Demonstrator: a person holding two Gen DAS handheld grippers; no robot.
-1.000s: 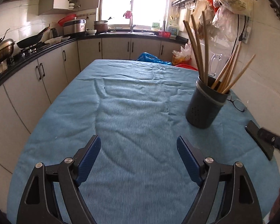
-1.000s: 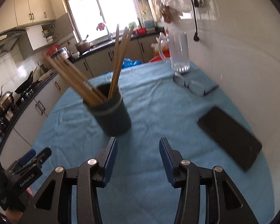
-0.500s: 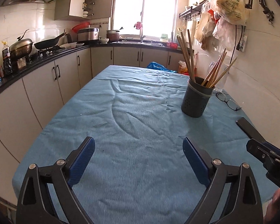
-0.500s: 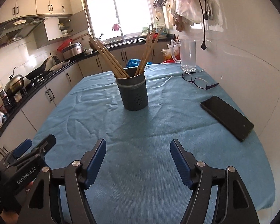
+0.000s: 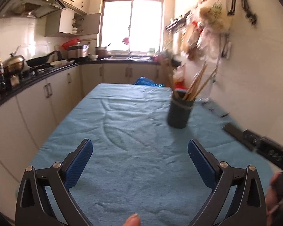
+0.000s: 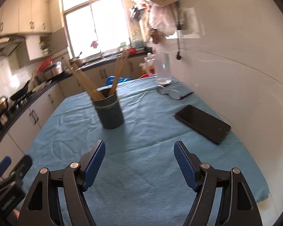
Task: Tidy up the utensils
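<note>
Both grippers, left (image 5: 140, 155) and right (image 6: 139, 158), gape (gripping nothing) over bare cloth (image 6: 141, 141) short of the holder (image 6: 109, 113).

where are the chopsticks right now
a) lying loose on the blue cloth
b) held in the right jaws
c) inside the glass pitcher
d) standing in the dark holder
d: the chopsticks stand leaning in the dark holder on the blue cloth, while both grippers, left and right, hold nothing, jaws apart.

Wrinkled matt cloth (image 6: 141, 150), wooden chopsticks (image 6: 84, 82), seemingly plastic matt holder (image 6: 109, 113)
</note>
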